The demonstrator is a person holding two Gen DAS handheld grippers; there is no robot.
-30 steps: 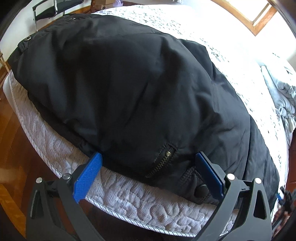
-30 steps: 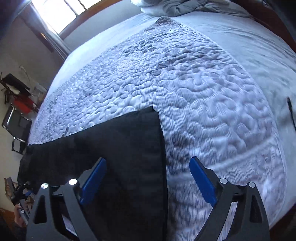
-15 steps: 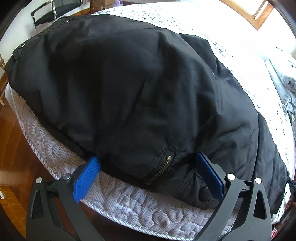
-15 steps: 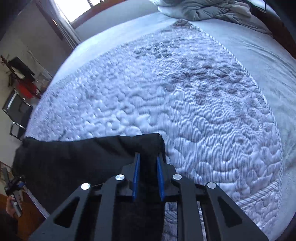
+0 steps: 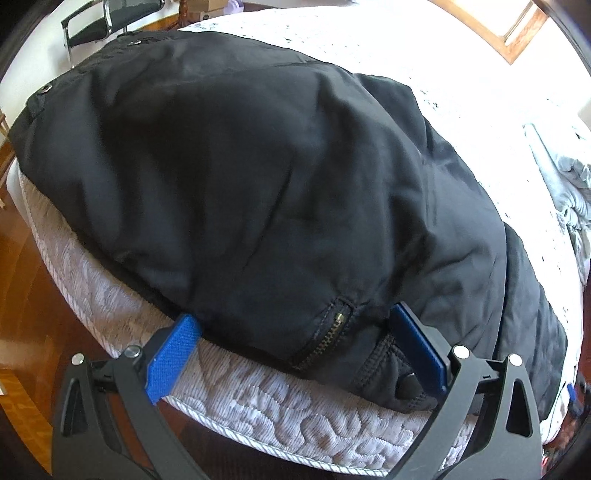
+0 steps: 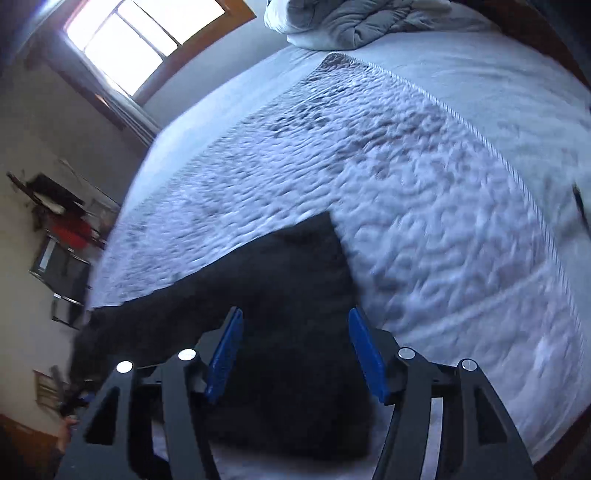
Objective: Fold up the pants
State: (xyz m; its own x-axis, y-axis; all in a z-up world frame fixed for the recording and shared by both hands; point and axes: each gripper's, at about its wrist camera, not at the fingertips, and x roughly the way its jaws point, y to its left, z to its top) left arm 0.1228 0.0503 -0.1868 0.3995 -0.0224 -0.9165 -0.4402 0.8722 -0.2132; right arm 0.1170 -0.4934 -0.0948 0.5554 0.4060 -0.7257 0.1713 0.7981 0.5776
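The pants (image 5: 266, 177) are black, of smooth, faintly creased cloth, and lie spread along the near edge of the bed (image 5: 280, 410). At the waist end a brass zipper (image 5: 332, 332) lies partly open, with a dark button (image 5: 408, 384) beside it and snaps along the far edge. The leg end (image 6: 295, 280) lies flat on the quilted cover, its hem square.

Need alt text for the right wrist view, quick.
The right tool is open, its blue fingers straddling the black pants leg end lying on a quilted white bed. A rumpled grey duvet lies at the far end; the frame is motion-blurred.
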